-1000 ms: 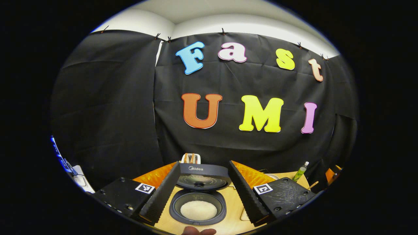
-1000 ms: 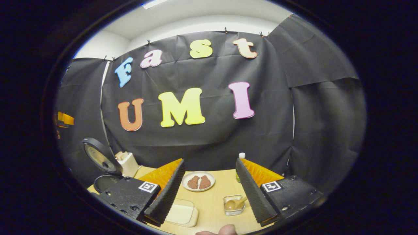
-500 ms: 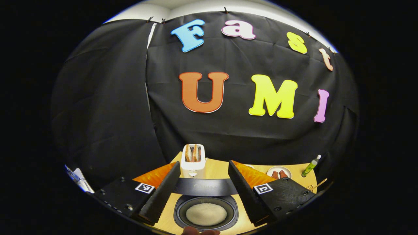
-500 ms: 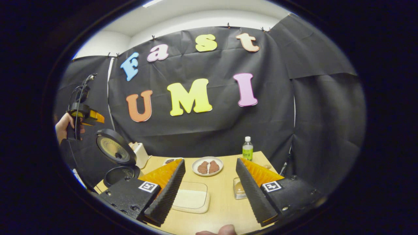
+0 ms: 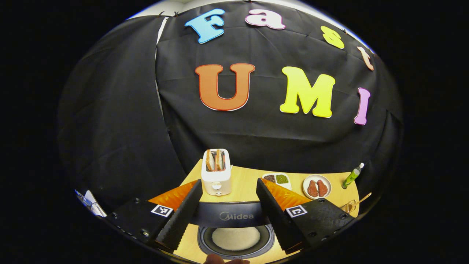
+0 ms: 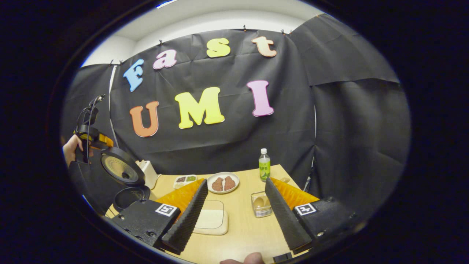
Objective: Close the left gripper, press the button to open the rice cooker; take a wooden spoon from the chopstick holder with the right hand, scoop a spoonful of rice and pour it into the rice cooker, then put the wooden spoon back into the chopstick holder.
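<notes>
**Rice cooker open, both grippers empty above the table**

The rice cooker (image 5: 234, 238) stands open at the near left part of the wooden table (image 5: 245, 183). Its lid (image 6: 121, 169) is raised upright, and white rice (image 5: 235, 238) lies in the inner pot. In the left gripper view, the left gripper (image 5: 229, 211) hangs above the cooker with its jaws spread wide and nothing between them; the lid's top edge and the pot show in the gap. In the right gripper view, the same gripper appears at the far left, held by a hand (image 6: 70, 149) just above and behind the lid.

The right gripper (image 6: 234, 211) is also spread wide and empty, over the middle of the table. Between its fingers lies a shallow tray of rice (image 6: 210, 222). The clear chopstick holder (image 6: 261, 205) stands just beside the inner edge of the right finger, with the wooden spoon (image 6: 259, 202) resting in it.

Farther back stand a toaster (image 5: 217, 176) with two slices of bread, a small divided dish (image 5: 277, 179), a plate (image 5: 317, 187) with two brown pieces, and a green bottle (image 6: 264, 169).
</notes>
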